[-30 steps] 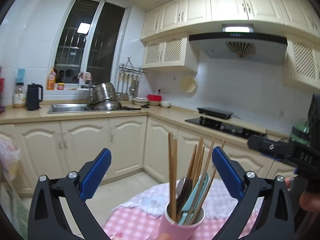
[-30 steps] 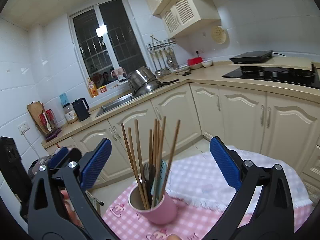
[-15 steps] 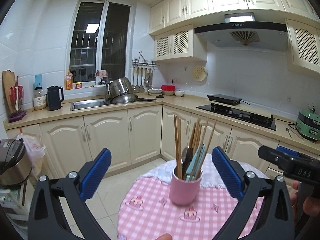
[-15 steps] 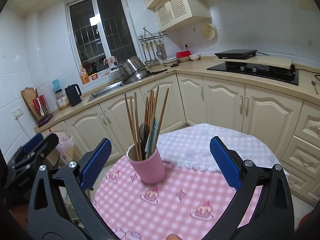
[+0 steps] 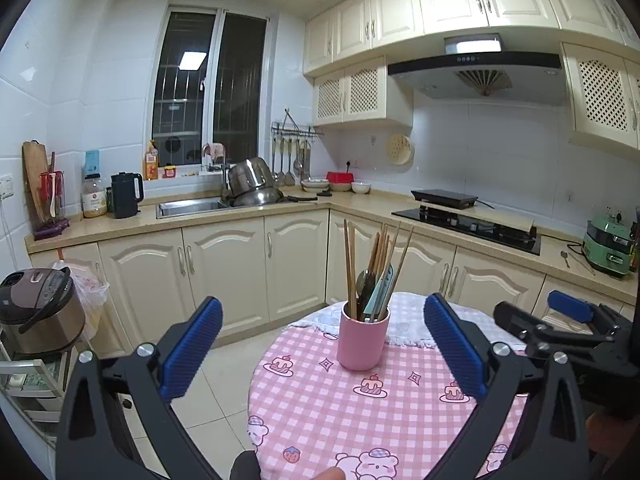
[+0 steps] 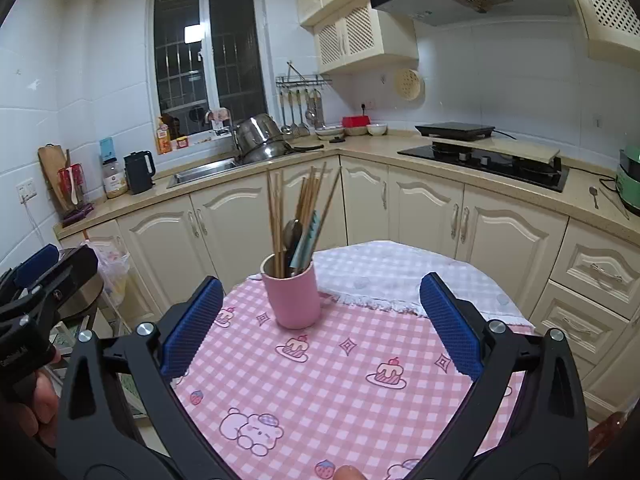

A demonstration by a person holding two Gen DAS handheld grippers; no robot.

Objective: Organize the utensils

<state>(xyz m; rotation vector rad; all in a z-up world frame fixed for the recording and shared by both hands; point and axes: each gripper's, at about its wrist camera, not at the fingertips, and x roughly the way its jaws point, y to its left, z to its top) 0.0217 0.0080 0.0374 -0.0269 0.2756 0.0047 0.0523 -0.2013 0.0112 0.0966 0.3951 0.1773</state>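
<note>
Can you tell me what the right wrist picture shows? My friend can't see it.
A pink cup full of chopsticks stands upright on a pink checked tablecloth, beyond the open, empty right gripper. Kitchen cabinets are behind.

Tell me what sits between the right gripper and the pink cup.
Nothing visible does. The right gripper is open, and only bare checked tablecloth lies between it and the pink cup holding the chopsticks.

The left gripper [image 5: 322,346] hovers with its jaws spread wide. A pink cup [image 5: 362,342] of chopsticks [image 5: 349,268] stands upright on the pink checked tablecloth [image 5: 332,408].
</note>
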